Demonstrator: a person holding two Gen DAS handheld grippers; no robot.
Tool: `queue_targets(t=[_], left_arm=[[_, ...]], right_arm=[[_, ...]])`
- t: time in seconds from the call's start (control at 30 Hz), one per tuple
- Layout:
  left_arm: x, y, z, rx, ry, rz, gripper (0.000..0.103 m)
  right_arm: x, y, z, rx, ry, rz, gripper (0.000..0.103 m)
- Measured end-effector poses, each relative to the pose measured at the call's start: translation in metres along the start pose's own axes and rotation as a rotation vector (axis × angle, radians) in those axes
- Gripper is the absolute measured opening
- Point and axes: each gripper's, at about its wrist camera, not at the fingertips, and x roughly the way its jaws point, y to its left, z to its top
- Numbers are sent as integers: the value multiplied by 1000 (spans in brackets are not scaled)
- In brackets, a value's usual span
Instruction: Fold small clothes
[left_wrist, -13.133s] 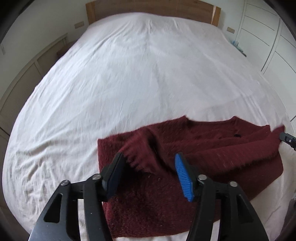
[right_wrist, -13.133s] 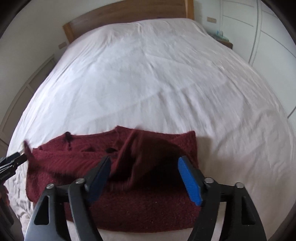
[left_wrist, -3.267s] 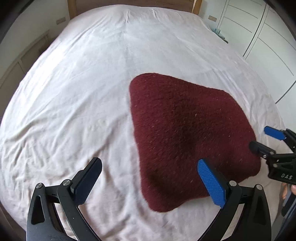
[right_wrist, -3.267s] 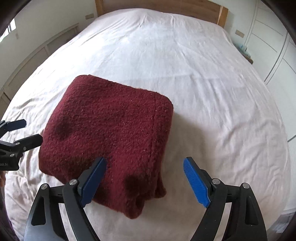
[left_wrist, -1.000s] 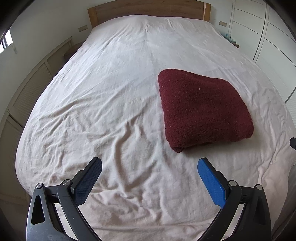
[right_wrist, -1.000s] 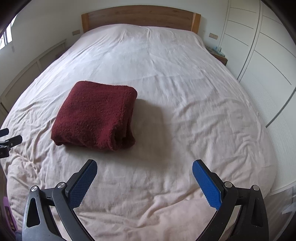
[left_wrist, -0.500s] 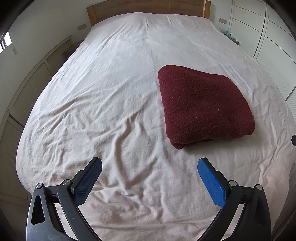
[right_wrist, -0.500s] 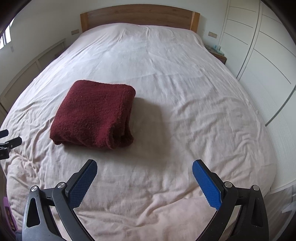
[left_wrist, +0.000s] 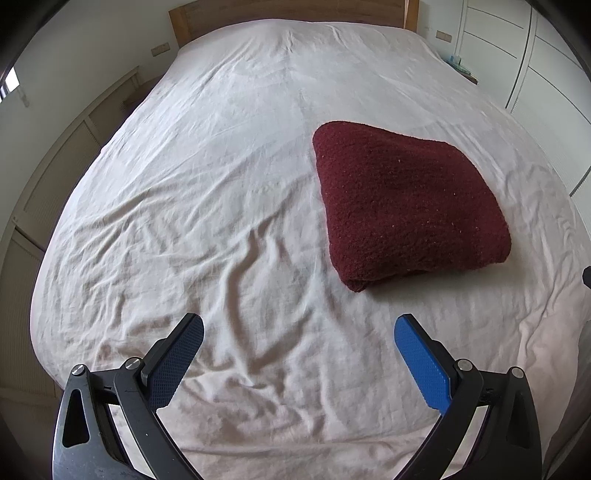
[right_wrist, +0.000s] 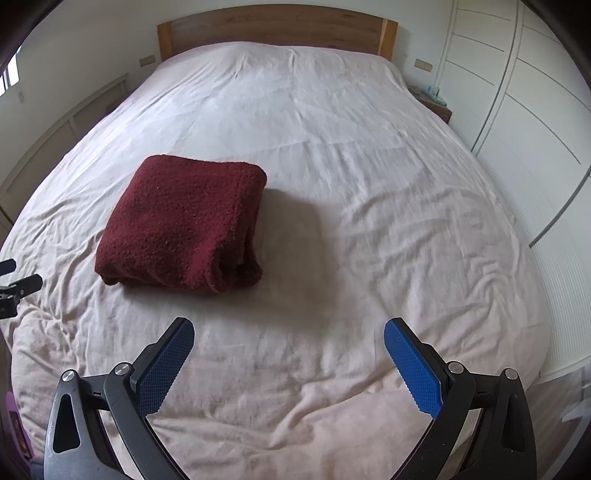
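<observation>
A dark red knitted garment (left_wrist: 402, 203) lies folded into a thick square bundle on the white bed sheet (left_wrist: 207, 177). In the right wrist view the same garment (right_wrist: 181, 225) sits ahead and to the left, its layered fold edge facing right. My left gripper (left_wrist: 295, 339) is open above the wrinkled sheet, well short of the bundle, with nothing between its blue pads. My right gripper (right_wrist: 288, 343) is open too, held back from the bundle and holding nothing. The left gripper's tips (right_wrist: 18, 280) show at the right wrist view's left edge.
A wooden headboard (right_wrist: 277, 26) stands at the far end of the bed. White wardrobe doors (right_wrist: 524, 122) run along the right side, with a small nightstand (right_wrist: 432, 98) beside them. Panelled wall units (left_wrist: 55, 173) line the left side. The sheet is creased near the front edge.
Over the earlier frames the spread garment became a folded bundle and both grippers let go. In the last second both grippers have drifted only slightly; the bundle has not moved.
</observation>
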Motion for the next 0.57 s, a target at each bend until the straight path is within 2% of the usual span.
queue_targets(t=[0.57], left_arm=[[2, 5, -1, 11, 6, -20, 102]], right_arm=[[5, -4, -1, 8, 24, -5, 103]])
